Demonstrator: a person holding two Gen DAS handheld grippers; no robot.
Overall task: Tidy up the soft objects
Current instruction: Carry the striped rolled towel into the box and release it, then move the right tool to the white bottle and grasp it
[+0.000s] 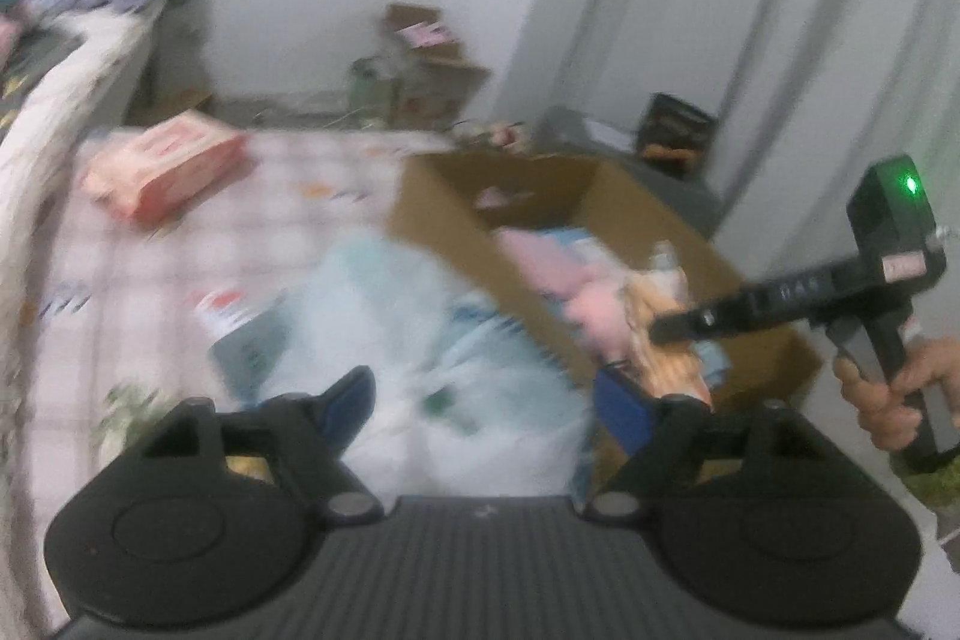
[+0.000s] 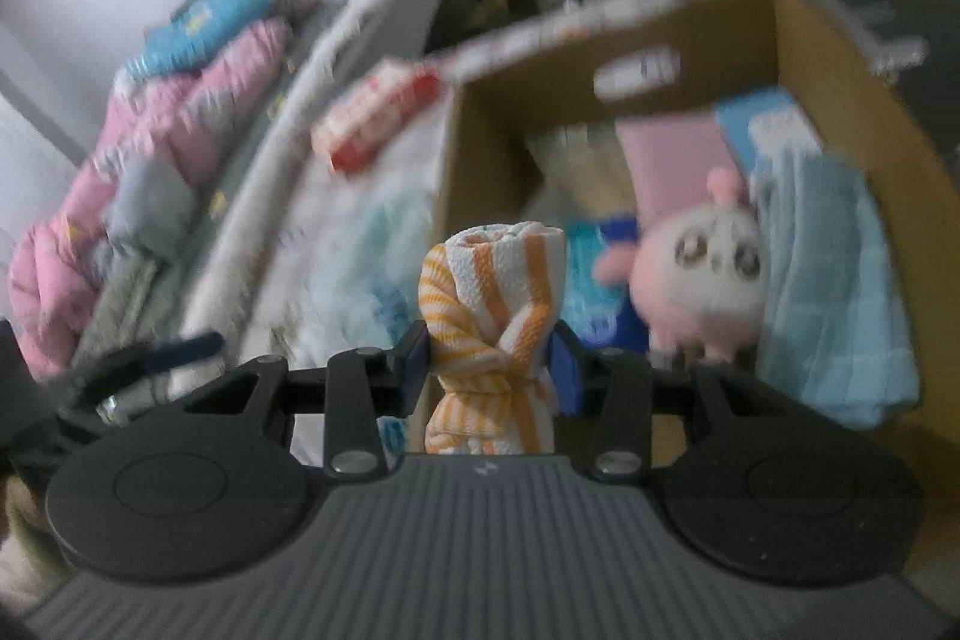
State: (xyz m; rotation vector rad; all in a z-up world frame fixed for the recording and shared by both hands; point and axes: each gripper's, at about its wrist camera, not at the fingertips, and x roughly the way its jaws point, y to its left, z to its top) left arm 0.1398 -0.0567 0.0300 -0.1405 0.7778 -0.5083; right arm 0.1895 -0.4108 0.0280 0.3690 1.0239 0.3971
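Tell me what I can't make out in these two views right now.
- Left wrist view: motion blur smears the pale bag between the left tool's open fingers; its print is unreadable.
- Left wrist view: the right tool covers part of the striped towel.
- Right wrist view: the box floor is hidden under the plush toy and blue towel.
- Right wrist view: the box label is blurred.

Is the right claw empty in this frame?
No. In the right wrist view the right claw is shut on a rolled orange-and-white striped towel, pinched between its blue pads.
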